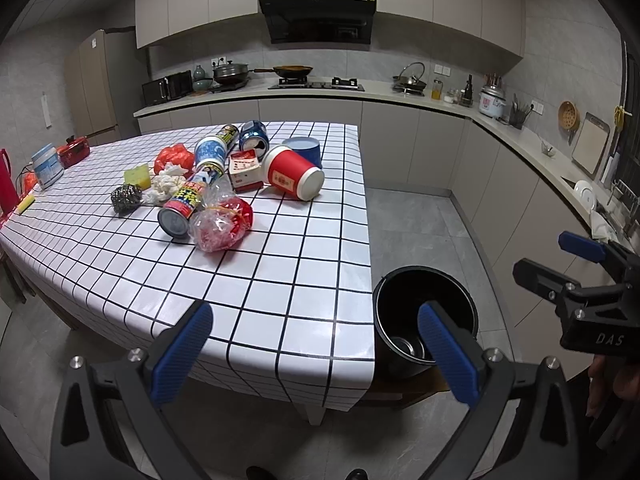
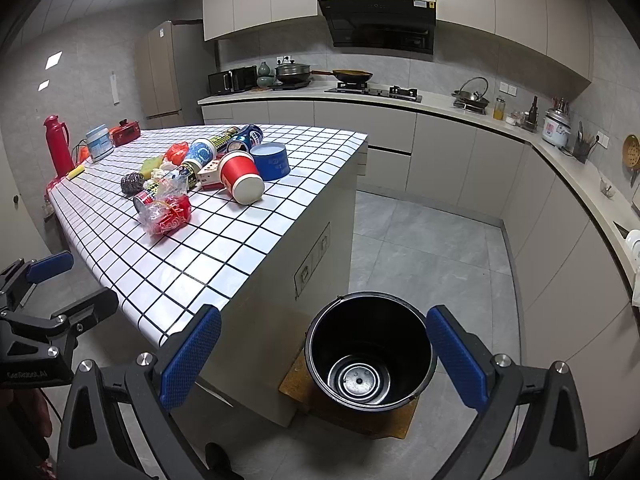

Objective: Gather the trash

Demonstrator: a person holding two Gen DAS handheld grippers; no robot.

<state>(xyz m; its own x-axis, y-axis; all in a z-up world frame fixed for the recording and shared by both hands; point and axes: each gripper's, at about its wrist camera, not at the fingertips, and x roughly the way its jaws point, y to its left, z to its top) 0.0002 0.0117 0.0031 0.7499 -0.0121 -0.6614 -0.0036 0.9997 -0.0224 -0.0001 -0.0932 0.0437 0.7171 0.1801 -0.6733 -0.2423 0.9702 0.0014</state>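
A pile of trash lies on the white checked table (image 1: 280,280): a red paper cup (image 1: 294,173) on its side, a blue tub (image 1: 306,149), a spray can (image 1: 188,204), a clear bag with red contents (image 1: 222,222), a blue can (image 1: 254,136), a steel scourer (image 1: 127,197). The same cup (image 2: 241,176) and bag (image 2: 166,212) show in the right wrist view. A black bucket (image 2: 370,350) stands on the floor by the table's corner and holds nothing that I can see; it also shows in the left wrist view (image 1: 404,312). My left gripper (image 1: 316,352) is open and empty over the table's near edge. My right gripper (image 2: 324,356) is open and empty above the bucket.
A red thermos (image 2: 58,148), a white jar (image 2: 99,142) and a red box (image 2: 125,131) stand at the table's far left. A kitchen counter (image 2: 440,104) with a hob, pans and a rice cooker runs along the back and right walls. Grey tiled floor (image 2: 432,248) lies between.
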